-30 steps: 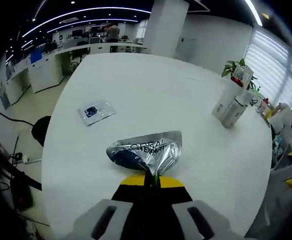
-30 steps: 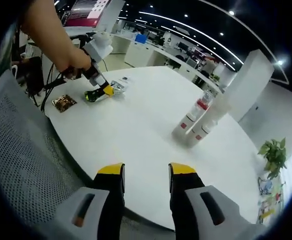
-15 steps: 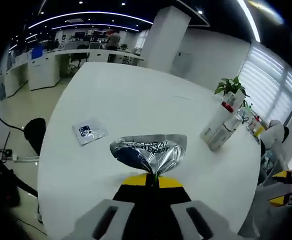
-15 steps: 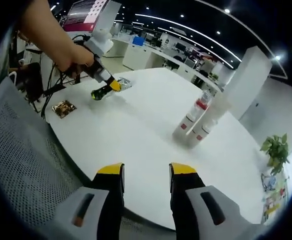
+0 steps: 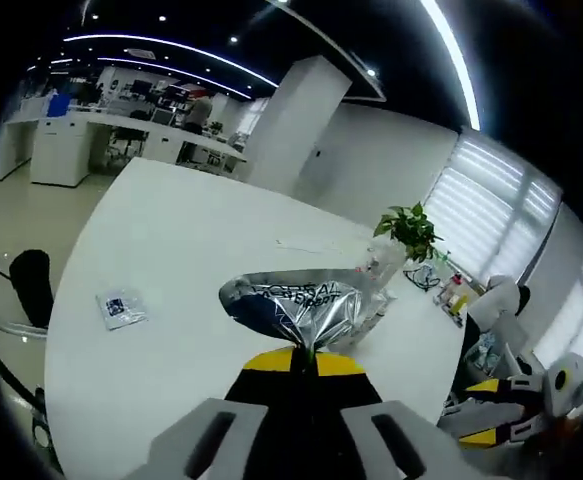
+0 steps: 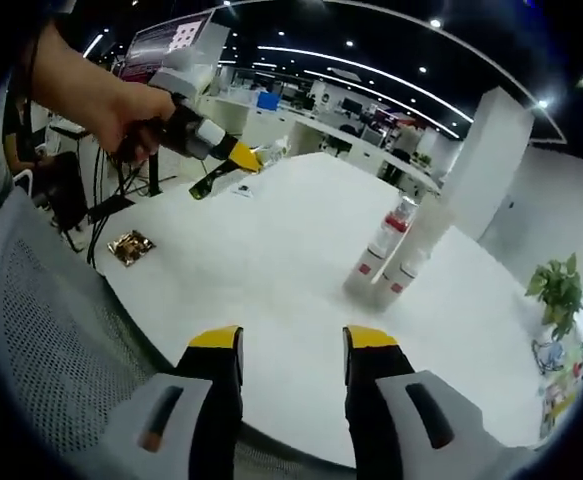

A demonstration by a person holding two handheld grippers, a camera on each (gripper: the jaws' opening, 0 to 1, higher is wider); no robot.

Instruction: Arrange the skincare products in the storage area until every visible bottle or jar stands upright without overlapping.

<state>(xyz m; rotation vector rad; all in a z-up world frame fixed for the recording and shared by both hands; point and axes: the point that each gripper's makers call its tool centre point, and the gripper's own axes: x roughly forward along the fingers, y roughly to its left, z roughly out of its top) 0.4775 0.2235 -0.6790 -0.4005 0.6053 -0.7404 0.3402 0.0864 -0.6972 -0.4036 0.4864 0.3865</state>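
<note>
From where I stand, the person's hand [image 6: 121, 115] on the left lifts the left gripper [image 5: 306, 362] well above the white table [image 5: 201, 240], its jaws clenched on the edge of a silver pouch [image 5: 296, 305]. The pouch hangs flat out in front of the jaws, printed side up, so it seems pinched by its seam for carrying rather than for setting down here. In the right gripper view that same tool [image 6: 221, 165] points out over the near end of the table, toward the products farther along.

On the table below, a small blue-and-white sachet [image 5: 121, 307] lies flat near the edge, and a brown sachet [image 6: 131, 246] lies flat close to the mesh chair back [image 6: 41, 340]. Neither is a bottle, yet both probably belong with the rest.

Further right, two white bottles [image 6: 386, 262] with red bands stand upright, touching side by side near the middle of the table; they look like the gathering spot, which would explain carrying the pouch that way.

At the right, the right gripper [image 6: 279, 345] waits low at the table's near rim, jaws parted and empty, likely ready to steady whatever arrives.
</note>
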